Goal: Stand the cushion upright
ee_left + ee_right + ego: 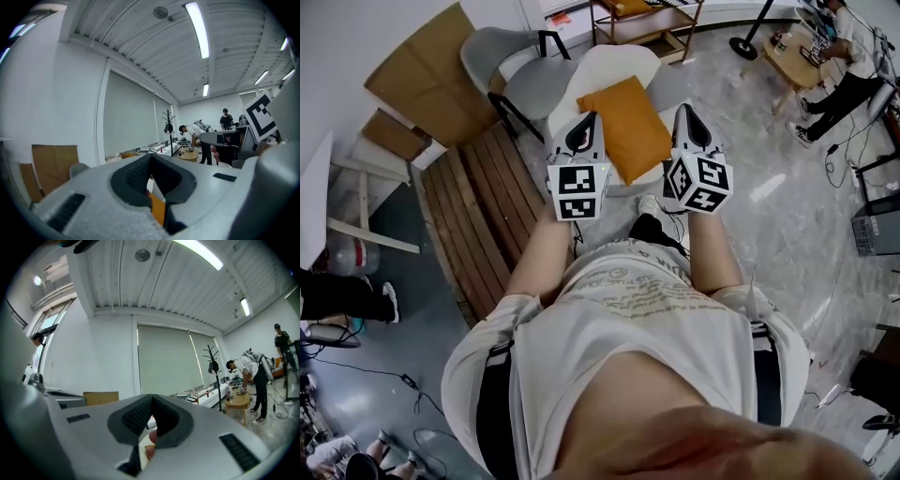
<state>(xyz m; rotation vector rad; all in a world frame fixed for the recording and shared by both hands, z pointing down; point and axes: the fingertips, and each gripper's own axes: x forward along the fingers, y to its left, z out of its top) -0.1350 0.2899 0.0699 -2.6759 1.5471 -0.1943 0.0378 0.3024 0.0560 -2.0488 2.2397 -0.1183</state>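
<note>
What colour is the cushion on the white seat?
Mustard-orange square fabric cushion; head view shows it best.

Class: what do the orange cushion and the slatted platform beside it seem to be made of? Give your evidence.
Orange cushion: probably fabric over soft filling; matte, puffy, with rounded corners. Slatted platform: likely wood with a dull brown finish; parallel planks with gaps between.

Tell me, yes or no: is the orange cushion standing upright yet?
No. The head view shows the orange cushion lying flat on the white seat, with its broad face turned up toward the camera.
</note>
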